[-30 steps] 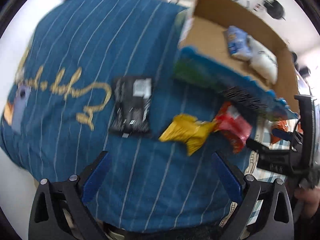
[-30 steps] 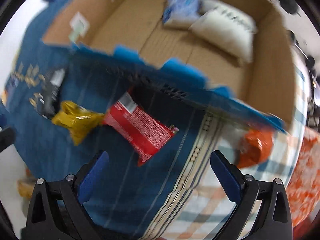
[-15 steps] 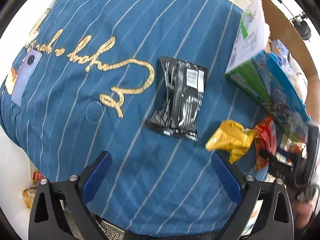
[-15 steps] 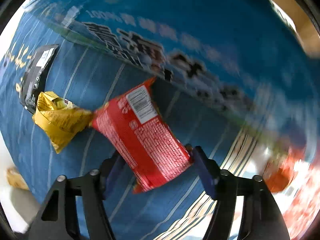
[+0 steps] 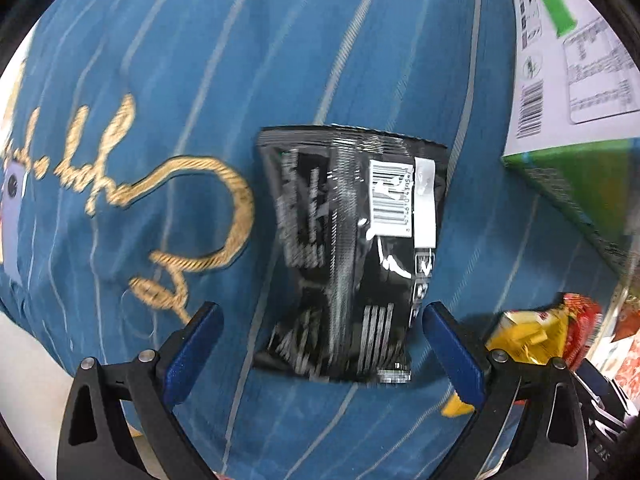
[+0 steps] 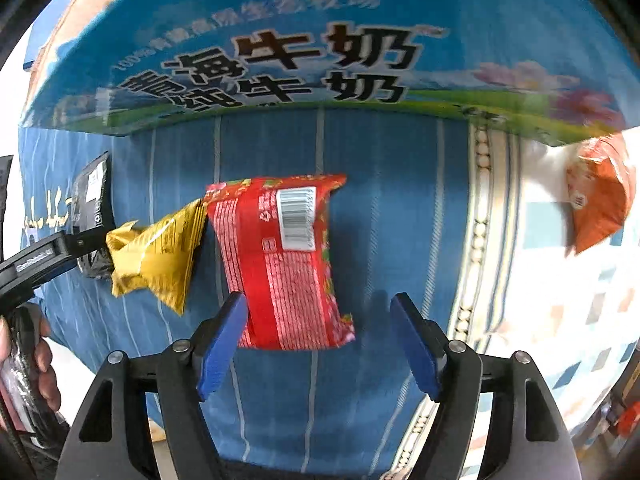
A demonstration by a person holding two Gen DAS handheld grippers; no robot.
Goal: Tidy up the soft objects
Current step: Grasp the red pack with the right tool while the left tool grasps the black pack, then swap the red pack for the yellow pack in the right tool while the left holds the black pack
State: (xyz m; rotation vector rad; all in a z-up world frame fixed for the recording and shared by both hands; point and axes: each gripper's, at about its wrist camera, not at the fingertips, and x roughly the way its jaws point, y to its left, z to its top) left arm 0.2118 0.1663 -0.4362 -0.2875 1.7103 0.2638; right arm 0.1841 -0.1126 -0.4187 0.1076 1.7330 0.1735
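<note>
A black snack packet lies on a blue striped cloth. My left gripper is open, low over the packet's near end, one finger on each side. A red snack packet lies on the same cloth, its left edge beside a crumpled yellow packet. My right gripper is open around the red packet's near end; its left pad touches or nearly touches the packet. The black packet and the left gripper's arm show at the left of the right wrist view. The yellow packet shows at the left wrist view's right edge.
A large milk carton box stands just behind the packets; its white and green side fills the right of the left wrist view. An orange packet lies on a checked cloth to the right. Gold lettering marks the blue cloth.
Both grippers have moved down and forward. The left one now straddles the black packet. The right one has opened wider around the red packet, which now lies squarer to the fingers.
</note>
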